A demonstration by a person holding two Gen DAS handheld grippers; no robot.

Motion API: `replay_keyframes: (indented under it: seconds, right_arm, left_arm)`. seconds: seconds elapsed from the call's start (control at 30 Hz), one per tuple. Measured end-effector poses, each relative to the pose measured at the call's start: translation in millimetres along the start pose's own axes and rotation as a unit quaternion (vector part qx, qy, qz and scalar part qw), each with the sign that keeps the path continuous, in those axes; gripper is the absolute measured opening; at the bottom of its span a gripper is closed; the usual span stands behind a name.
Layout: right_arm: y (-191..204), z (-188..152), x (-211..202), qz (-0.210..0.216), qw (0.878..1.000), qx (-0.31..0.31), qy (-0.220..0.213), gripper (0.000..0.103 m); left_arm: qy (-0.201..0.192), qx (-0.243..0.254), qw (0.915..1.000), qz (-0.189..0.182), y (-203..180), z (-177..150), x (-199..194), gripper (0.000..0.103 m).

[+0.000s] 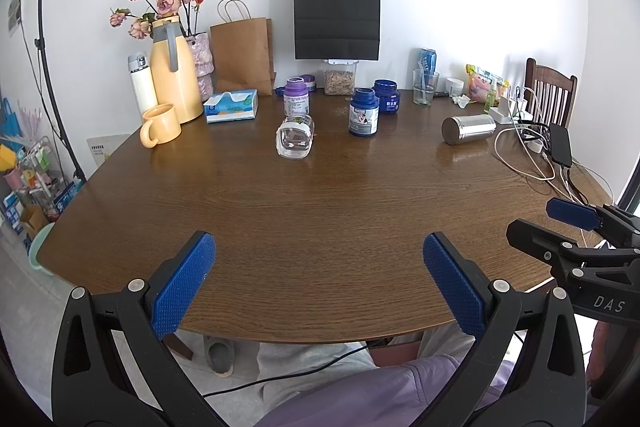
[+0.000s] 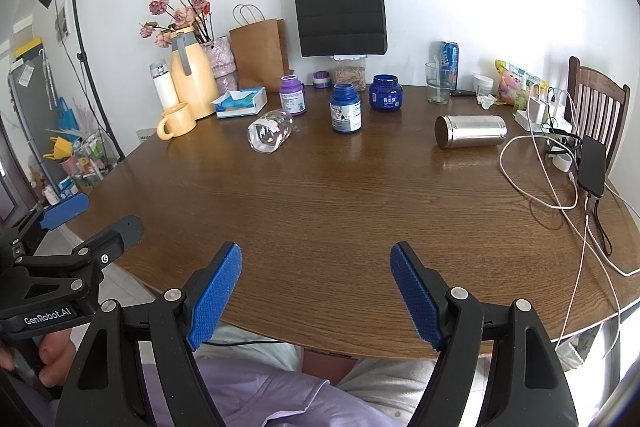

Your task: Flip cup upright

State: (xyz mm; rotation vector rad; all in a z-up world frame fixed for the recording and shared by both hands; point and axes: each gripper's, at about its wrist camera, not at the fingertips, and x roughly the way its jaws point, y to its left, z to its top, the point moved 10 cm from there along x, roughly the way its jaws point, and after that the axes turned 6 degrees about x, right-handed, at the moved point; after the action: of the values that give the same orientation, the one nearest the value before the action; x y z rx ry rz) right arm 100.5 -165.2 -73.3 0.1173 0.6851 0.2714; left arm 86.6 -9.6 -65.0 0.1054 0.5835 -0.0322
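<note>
A clear glass cup (image 1: 295, 139) lies on its side on the brown wooden table (image 1: 320, 211), its base toward me; it also shows in the right wrist view (image 2: 270, 133). A steel cup (image 1: 469, 129) lies on its side at the right, also seen in the right wrist view (image 2: 471, 131). My left gripper (image 1: 319, 281) is open and empty above the table's near edge, far from both cups. My right gripper (image 2: 316, 293) is open and empty, also at the near edge. Each gripper shows at the side of the other's view.
At the back stand a yellow jug (image 1: 174, 67), a yellow mug (image 1: 160, 126), a tissue box (image 1: 231, 105), purple and blue jars (image 1: 363, 111), a drinking glass (image 1: 425, 87) and paper bags. Cables and a black power bank (image 2: 592, 165) lie at the right. A wooden chair (image 2: 598, 103) stands beyond.
</note>
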Motion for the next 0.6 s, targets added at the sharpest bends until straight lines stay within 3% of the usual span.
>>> replay_keyframes:
  seconds: [0.6]
  right_arm:
    - [-2.3, -1.4, 5.4, 0.0, 1.0, 0.004, 0.002, 0.08]
  left_arm:
    - [0.012, -0.005, 0.9999, -0.005, 5.9, -4.8, 4.4, 0.103]
